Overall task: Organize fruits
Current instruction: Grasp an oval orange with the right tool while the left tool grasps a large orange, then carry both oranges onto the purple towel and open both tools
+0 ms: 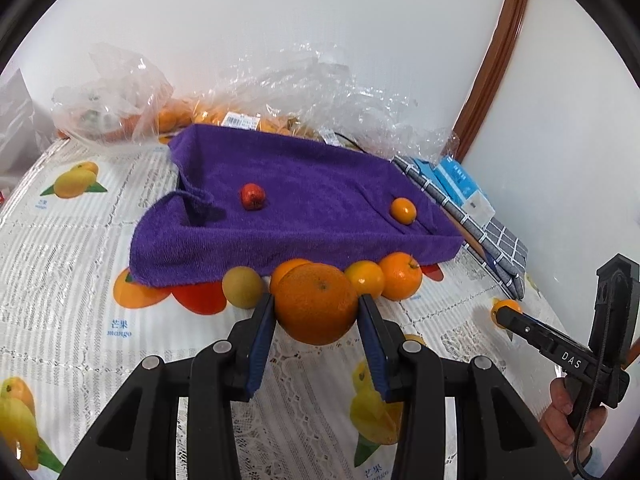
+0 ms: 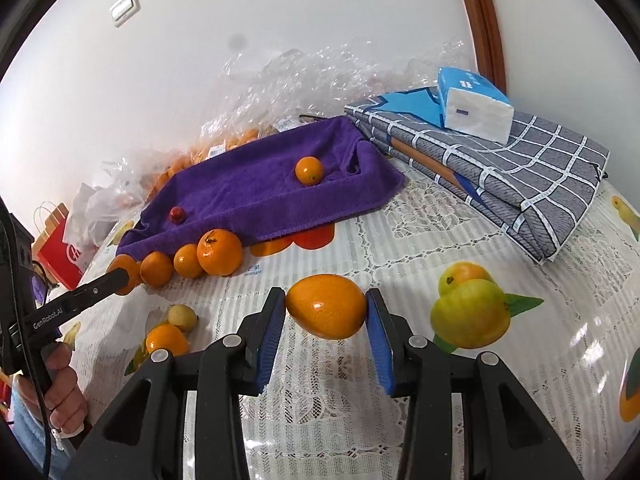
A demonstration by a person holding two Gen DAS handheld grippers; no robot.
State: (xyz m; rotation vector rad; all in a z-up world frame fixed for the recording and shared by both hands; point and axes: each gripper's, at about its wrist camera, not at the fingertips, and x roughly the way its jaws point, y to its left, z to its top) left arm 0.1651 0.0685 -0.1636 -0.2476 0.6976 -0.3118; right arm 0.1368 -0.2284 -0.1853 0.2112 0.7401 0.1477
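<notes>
On the tablecloth [image 1: 80,264], blue print "mango"; "DAS" along right tongs [image 1: 500,314].

Orange fruit, purple towel, printed cloth

The towel [image 1: 304,200] is deep purple; on it lie a small red fruit [image 1: 252,197] and a small orange one [image 1: 403,211]. The tablecloth [image 2: 440,240] is white with a lace pattern and printed yellow and orange fruits. The folded fabric [image 2: 532,176] is grey with a white grid. The gripper pads [image 2: 270,344] are blue.
</notes>
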